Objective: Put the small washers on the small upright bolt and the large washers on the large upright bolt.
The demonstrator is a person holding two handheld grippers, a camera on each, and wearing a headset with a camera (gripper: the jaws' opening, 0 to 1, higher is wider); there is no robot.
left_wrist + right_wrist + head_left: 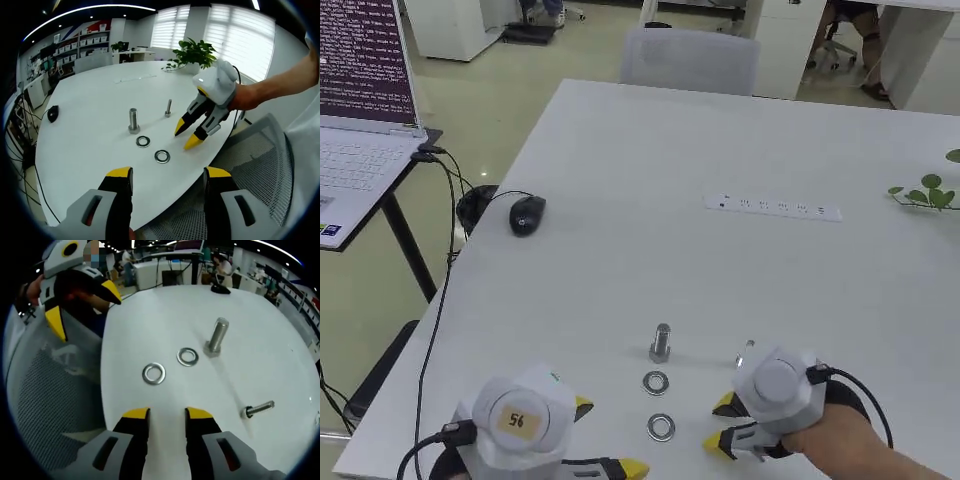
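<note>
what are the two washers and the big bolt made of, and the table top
Washer by the bolt and the other washer: bare silvery metal, probably steel; they glint. Large bolt: grey metal too, duller sheen. Table: smooth matt white, perhaps laminate.

2 washers [153, 374] flat, lg bolt [216, 337] upright (sm bolt [259, 409] apart)

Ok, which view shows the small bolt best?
Left gripper view: the small bolt stands whole. Right gripper view has it near the edge, skewed; in the head view the right gripper partly hides it.

Left gripper [168, 172], right gripper [167, 411]: jaws parted.
</note>
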